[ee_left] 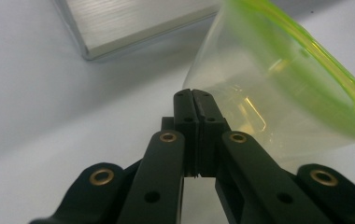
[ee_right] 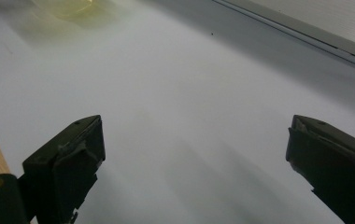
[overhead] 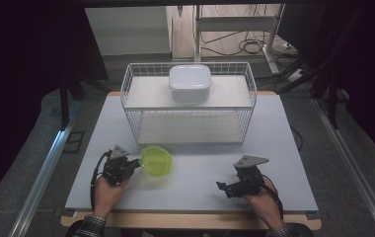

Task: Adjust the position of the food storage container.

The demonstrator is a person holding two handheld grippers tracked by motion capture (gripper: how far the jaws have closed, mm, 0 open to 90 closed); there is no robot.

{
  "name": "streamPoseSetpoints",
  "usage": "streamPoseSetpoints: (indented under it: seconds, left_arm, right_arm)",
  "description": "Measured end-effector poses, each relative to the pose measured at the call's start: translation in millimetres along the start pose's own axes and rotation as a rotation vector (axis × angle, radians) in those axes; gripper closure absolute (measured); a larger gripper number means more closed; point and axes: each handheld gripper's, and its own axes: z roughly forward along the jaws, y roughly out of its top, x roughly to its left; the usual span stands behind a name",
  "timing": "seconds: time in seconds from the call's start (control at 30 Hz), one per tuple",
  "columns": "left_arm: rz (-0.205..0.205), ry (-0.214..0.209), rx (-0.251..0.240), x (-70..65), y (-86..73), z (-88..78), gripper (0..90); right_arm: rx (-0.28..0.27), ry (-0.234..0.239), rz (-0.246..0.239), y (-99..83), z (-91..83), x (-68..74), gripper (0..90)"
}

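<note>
Grey surface (overhead: 200, 168) is carrying a wire rack (overhead: 189, 101), far beyond both grippers, with a white box (overhead: 190, 83) sitting on its top shelf. Left gripper (overhead: 135, 165) is holding its jaws pressed together, pinching the rim of the green bowl (overhead: 156, 160), which is tilting just past their tips. Right gripper (overhead: 221, 186) is keeping its jaws spread over bare surface, well apart from the bowl.

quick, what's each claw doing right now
left claw: closed on the wall of the green bowl.
right claw: open, nothing between its jaws, over the white table.
</note>
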Motion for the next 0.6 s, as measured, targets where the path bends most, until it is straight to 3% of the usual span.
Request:
streamPoseSetpoints:
  seconds: [0.37, 0.47, 0.6]
  left_arm:
    - [-0.022, -0.017, 0.031, 11.4, -6.7, 5.9, 89.1]
    - [-0.036, -0.045, 0.04, 12.8, -8.5, 9.2, 88.9]
    - [-0.023, -0.073, 0.062, 8.5, -9.0, 15.5, 88.7]
  right_arm:
    - [0.008, 0.001, -0.004, -0.1, 0.7, 0.7, 5.0]
    - [0.009, 0.002, -0.004, -0.2, 0.9, 0.6, 5.1]
    - [0.013, 0.003, -0.007, -0.2, 1.4, 1.3, 5.1]
